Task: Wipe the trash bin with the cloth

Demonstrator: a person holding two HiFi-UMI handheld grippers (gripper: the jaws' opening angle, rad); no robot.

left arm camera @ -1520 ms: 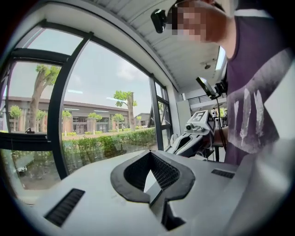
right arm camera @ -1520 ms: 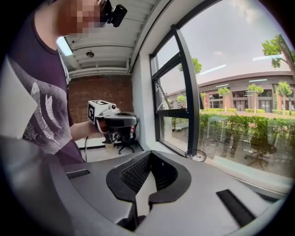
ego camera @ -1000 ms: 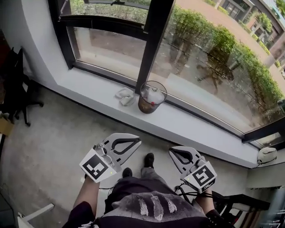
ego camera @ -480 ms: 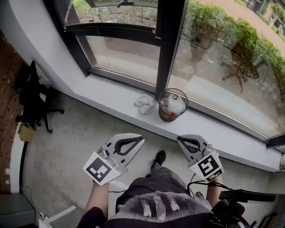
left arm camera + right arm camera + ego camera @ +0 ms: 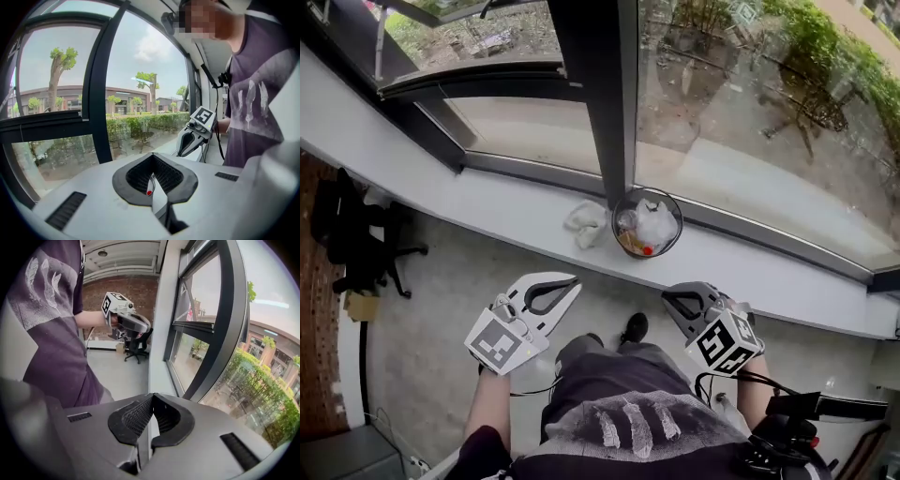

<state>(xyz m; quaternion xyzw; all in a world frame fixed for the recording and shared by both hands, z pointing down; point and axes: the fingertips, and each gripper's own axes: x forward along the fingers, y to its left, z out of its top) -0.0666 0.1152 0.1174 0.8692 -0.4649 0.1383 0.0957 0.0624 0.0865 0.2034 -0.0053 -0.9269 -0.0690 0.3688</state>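
Tall window point(image 5: 750, 112) divided by a dark mullion point(image 5: 605, 94); beneath it a white windowsill point(image 5: 487, 202) crosses the head view. The trash bin point(image 5: 648, 253), round, with a clear liner and some litter inside, stands upright on the sill at the mullion's foot. The crumpled white cloth point(image 5: 585, 223) lies on the sill just beside the bin, at its left. The left claw point(image 5: 570, 281) and right claw point(image 5: 669, 300) are over the floor, short of the sill, each with jaws together on nothing. Step in hand, as judged: the approach, with wiping not yet begun. The next move calls for opening a claw, probably the left, over the cloth and closing on it.
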